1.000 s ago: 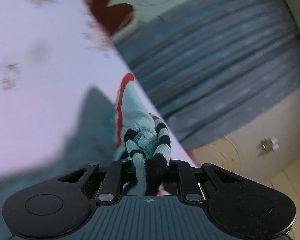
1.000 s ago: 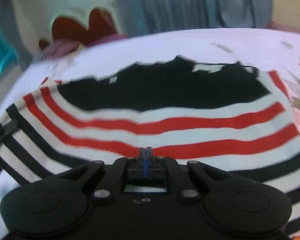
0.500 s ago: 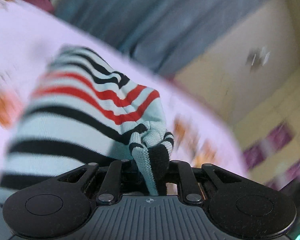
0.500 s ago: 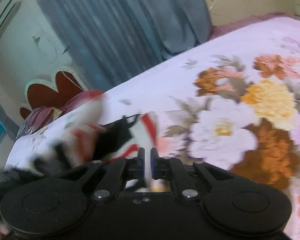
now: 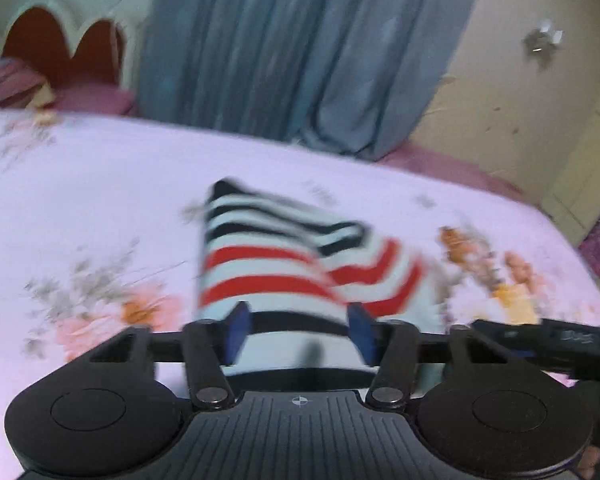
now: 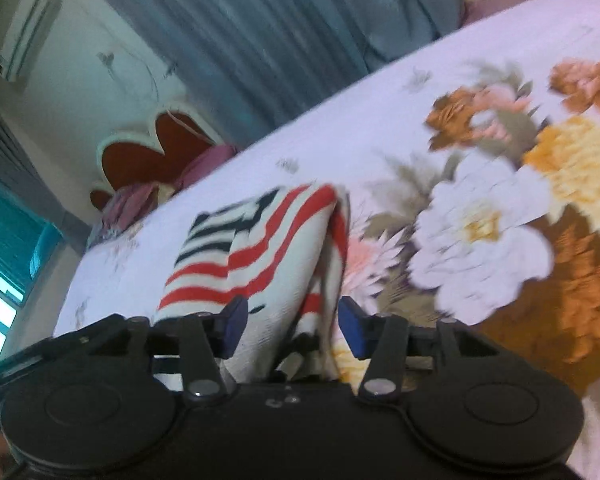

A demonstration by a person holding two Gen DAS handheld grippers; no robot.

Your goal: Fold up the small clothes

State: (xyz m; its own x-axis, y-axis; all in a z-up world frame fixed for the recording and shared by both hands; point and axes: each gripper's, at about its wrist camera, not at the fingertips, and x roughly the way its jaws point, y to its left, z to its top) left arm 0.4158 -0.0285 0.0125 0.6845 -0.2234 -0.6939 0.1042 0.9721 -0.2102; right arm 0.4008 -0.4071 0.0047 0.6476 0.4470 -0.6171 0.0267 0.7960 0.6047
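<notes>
A small striped knit garment, pale with red and black stripes, lies folded in a lump on the floral bedsheet. My left gripper is open, its blue pads on either side of the garment's near edge, holding nothing. The garment also shows in the right wrist view, bunched and partly standing up. My right gripper is open just in front of it, empty. The other gripper's black body shows at the right edge of the left wrist view.
The bed's far edge meets a grey-blue curtain and a cream wall. A scalloped red headboard and purple pillows sit at the far left. Large printed flowers cover the sheet to the right of the garment.
Both grippers have opened and let go of the garment. It has dropped onto the bed in a folded lump. Both cameras have swung to face the curtain side.
</notes>
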